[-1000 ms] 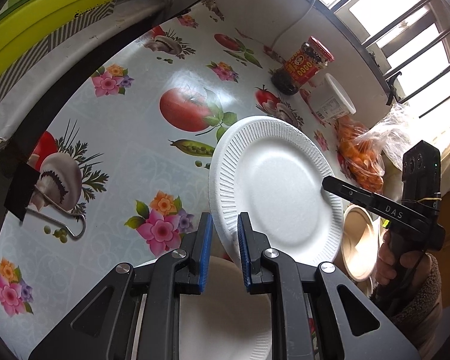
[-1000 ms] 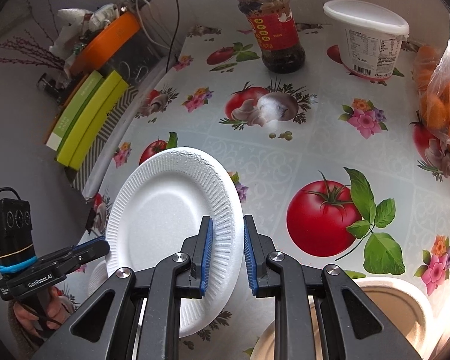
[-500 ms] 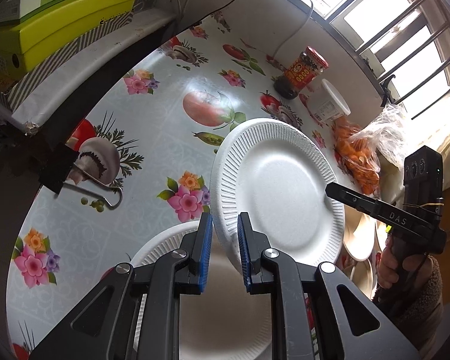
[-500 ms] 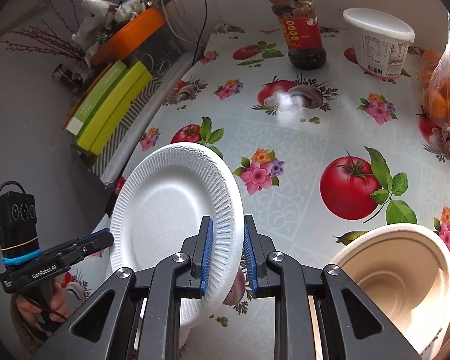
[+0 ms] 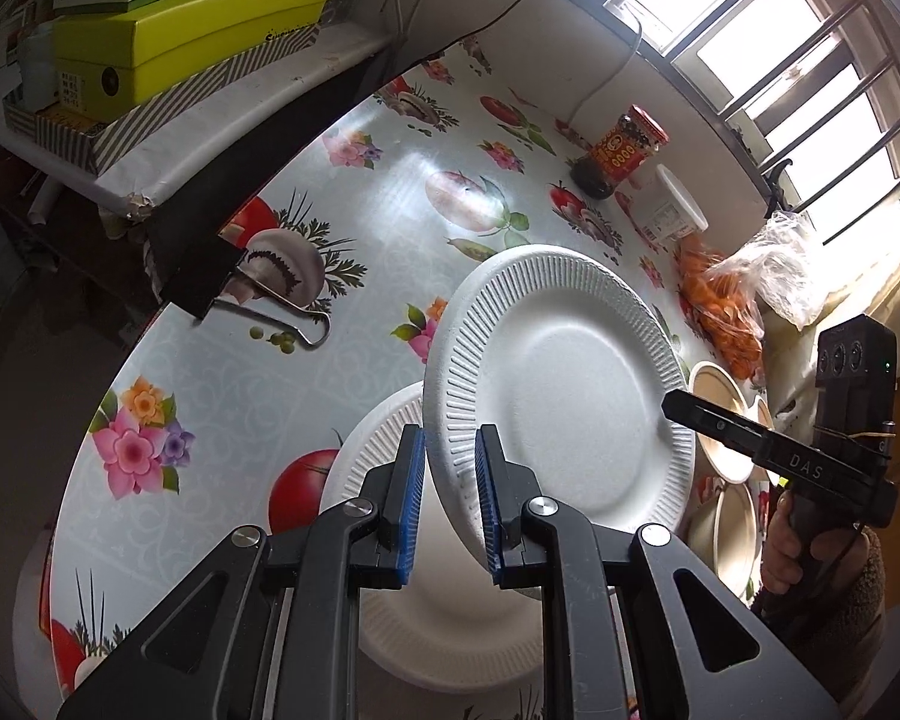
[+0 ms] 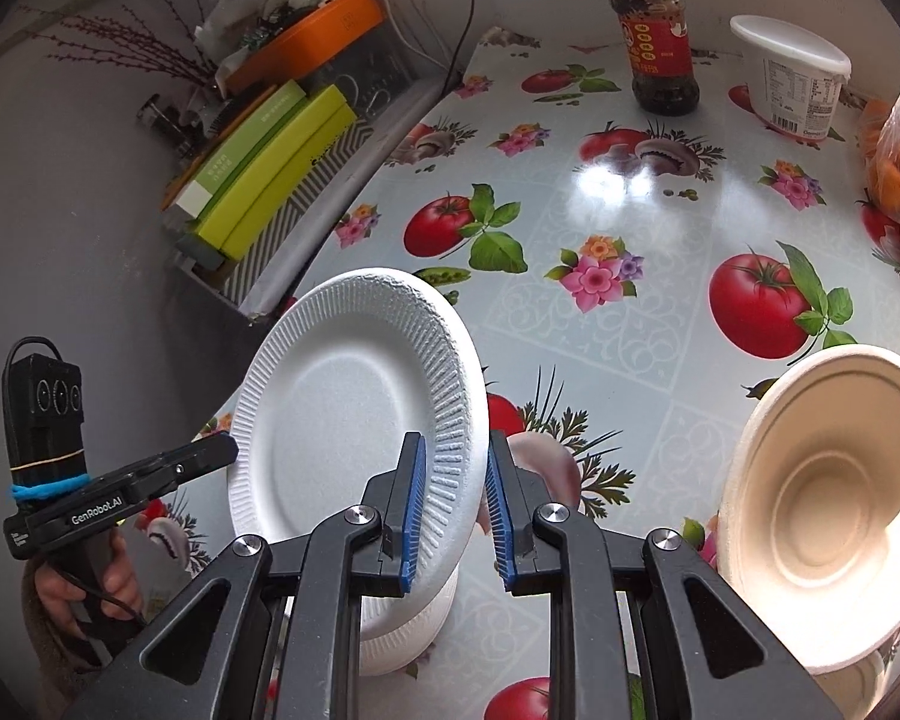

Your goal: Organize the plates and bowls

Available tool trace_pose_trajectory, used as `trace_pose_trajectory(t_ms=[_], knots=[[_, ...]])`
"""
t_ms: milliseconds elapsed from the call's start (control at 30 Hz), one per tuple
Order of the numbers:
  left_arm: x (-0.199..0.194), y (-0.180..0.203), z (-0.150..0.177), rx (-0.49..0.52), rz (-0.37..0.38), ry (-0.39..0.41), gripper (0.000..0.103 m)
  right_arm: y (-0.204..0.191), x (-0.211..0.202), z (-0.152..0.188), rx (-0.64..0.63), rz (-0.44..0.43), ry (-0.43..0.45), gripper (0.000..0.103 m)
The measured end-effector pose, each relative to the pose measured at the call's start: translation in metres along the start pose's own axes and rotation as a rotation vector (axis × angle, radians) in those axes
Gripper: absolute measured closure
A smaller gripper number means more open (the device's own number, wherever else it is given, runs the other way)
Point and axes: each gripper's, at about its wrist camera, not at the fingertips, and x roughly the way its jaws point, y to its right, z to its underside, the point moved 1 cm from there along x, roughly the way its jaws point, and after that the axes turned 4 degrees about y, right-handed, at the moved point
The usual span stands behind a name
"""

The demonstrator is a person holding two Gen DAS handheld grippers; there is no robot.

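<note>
Left hand-held gripper [image 5: 449, 498] has its blue pads [image 5: 411, 510] on either side of the near rim of a white foam plate [image 5: 561, 384]. The gap looks wider than the rim, so contact on both pads can't be confirmed; can't tell if it's clamped or slack. Right hand-held gripper [image 6: 453, 510] straddles the opposite rim of the same plate [image 6: 354, 414], also with visible space beside the rim — grip state not clear either. The plate is tilted, lifted off the worktop [image 5: 222, 420], held between the two tools.

Directly under it sits a stack of white foam plates [image 5: 384, 438] on the worktop, seen in the right wrist view below the lifted plate [image 6: 408, 630]. A beige paper bowl [image 6: 822, 504] is to the right of the right tool, on top of other bowls [image 5: 726, 516], partly hidden in the left view behind the right tool's body.

Worktop carries a cloth printed with tomatoes, flowers and mushrooms. At the far edge: red-labelled jar [image 6: 654, 42], white lidded tub [image 6: 792, 75], plastic bag of orange fruit [image 5: 726, 306]. A black binder clip [image 5: 204, 276] grips the cloth's left edge. Beside the worktop — a shelf [image 5: 120, 120] with yellow-green boxes [image 5: 192, 30]. Barred window [image 5: 780, 48] behind.
</note>
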Motion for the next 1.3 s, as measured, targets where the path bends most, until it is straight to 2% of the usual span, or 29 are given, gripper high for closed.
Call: trace_pose_trajectory(t_ms=[633,1300], knots=[[-0.01,-0.023,0.038,-0.001,-0.04,-0.024,0.086,-0.013,0.019,0.048,-0.014,-0.001,-0.061,0.084],[-0.005,-0.027,0.05,0.001,-0.064,-0.044,0.086,-0.018,0.028,0.061,-0.031,0.033,-0.074,0.081]])
